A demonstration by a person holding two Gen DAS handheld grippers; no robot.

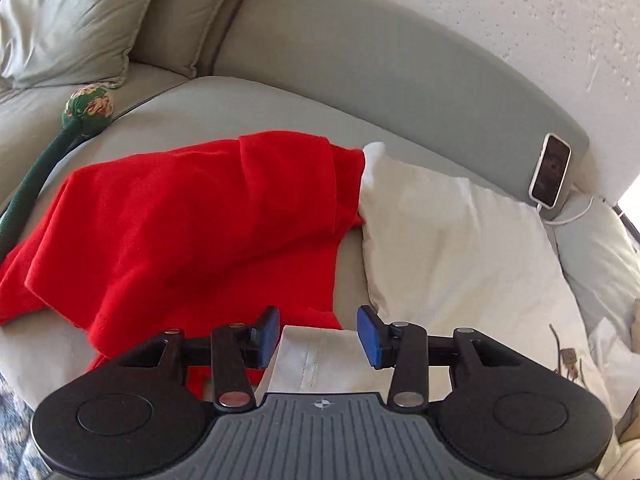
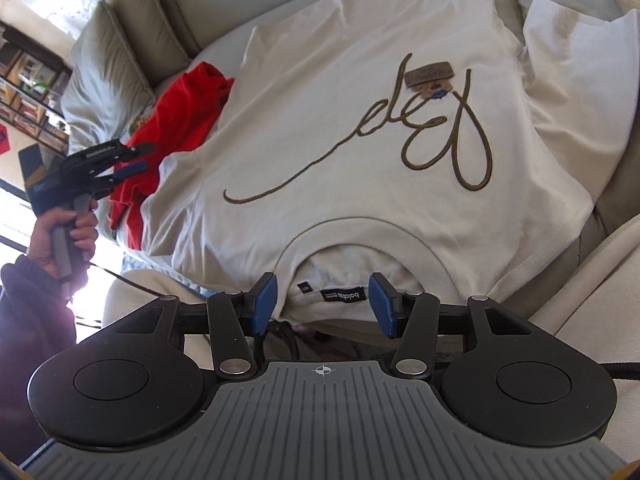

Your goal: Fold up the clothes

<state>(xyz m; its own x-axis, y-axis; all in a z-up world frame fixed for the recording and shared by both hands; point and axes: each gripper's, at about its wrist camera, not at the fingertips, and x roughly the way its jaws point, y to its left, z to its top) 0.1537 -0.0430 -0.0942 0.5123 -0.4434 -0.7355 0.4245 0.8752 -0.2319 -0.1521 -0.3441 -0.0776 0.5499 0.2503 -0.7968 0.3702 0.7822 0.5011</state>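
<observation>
Hovering my right gripper [image 2: 322,304] just short of the collar of the cream cotton T-shirt with the looping olive script [image 2: 360,128], I see its blue pads spread wide on either side of the neck label, pinching nothing; the shirt lies face up on the pale grey sofa seat [image 1: 240,108], its long axis running straight away from these tongs, collar nearest, hem farthest. My left gripper [image 1: 318,334], equally spread and empty, hangs off to the shirt's left by the crumpled red garment [image 1: 180,232]; the right is nearer the collar, so I judge it should lead.
</observation>
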